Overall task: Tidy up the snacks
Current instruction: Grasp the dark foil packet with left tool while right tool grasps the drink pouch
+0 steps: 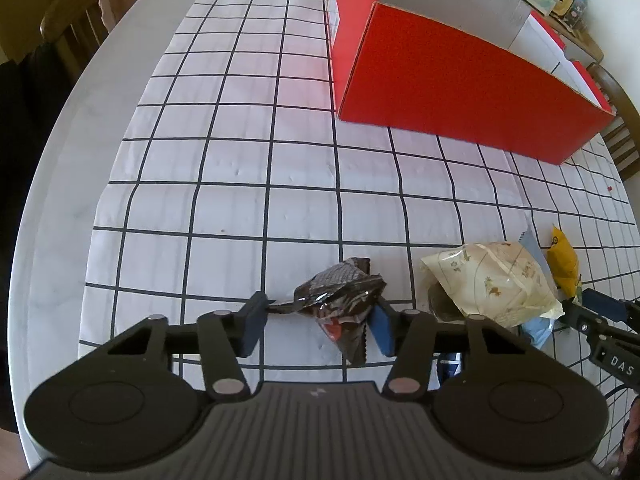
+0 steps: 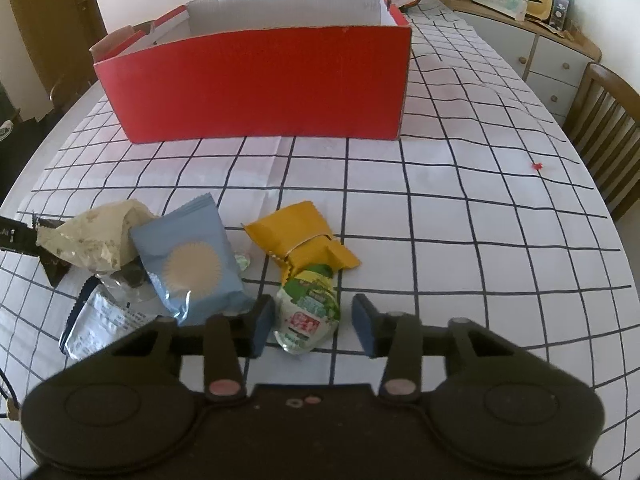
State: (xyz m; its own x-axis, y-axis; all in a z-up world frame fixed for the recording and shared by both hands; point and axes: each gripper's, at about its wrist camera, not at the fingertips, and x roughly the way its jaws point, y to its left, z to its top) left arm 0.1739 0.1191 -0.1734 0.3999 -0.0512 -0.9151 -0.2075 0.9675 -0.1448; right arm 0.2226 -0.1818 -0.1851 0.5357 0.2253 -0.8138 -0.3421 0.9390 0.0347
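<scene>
- Left gripper (image 1: pixel 316 326): jaws set wide around a crumpled dark brown snack wrapper (image 1: pixel 340 300). The right blue pad lies against the wrapper's edge, while the left pad meets only its thin twisted tail. Whether the wrapper is lifted or rests on the worktop cannot be told.
- Risk 1: a grip on foil alone. If the jaws close on the tail and not the body, the wrapper may slide out or tear on the way up.
- Right gripper (image 2: pixel 314 322): jaws open, bracketing the lower end of a green-and-white pouch (image 2: pixel 310 312). The left pad is just beside it and the right pad stands apart.
- Risk 2: the pouch touches a yellow packet (image 2: pixel 302 242) at its far end. An off-centre closure could pivot the pouch or drag the packet along.
- Pile to the left of the pouch: a light blue packet with a sun emblem (image 2: pixel 192 258), a cream patterned bag (image 2: pixel 94 234) and a white sachet (image 2: pixel 100 326), overlapping one another.
- Risk 3: the two grippers work near each other across this pile, so a sweep by either could scatter it or bring the tools into contact.
- Red cardboard box (image 2: pixel 260 84): open-topped, well beyond the snacks on the checked tablecloth (image 2: pixel 460 220), and probably their destination.
- Risk 4: its near wall stands tall. A low carry could strike it and shift the box or dislodge the load.
</scene>
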